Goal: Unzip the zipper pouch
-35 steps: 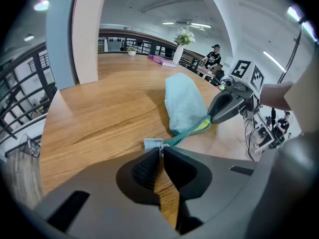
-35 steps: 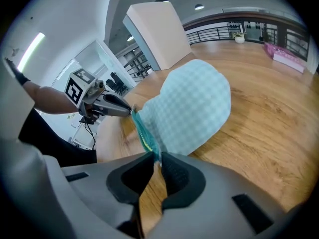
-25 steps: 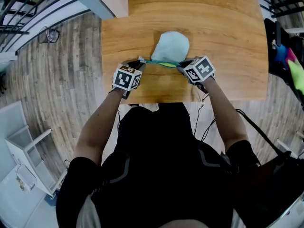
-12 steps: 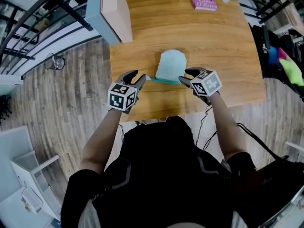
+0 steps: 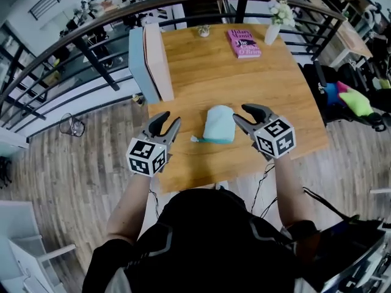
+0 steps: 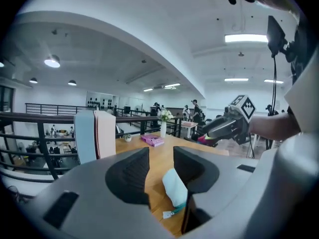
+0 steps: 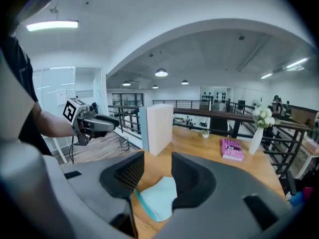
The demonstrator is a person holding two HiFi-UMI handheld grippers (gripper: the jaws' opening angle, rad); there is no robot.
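Zipper pouch sits free between left gripper, spread empty, and right gripper, empty with jaws closing; I'd pinch the pull tag squarely, anchoring the other end.

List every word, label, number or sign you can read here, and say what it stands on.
Pink book: cover print, too small and blurred to read.
Zipper pouch: white tag at its zipper, no print legible.
Left hand-held gripper: black-and-white square markers on its cube, no letters.
Right hand-held gripper, jaws closing with nothing held between them: same kind of markers, no letters.
No text can be quoted.
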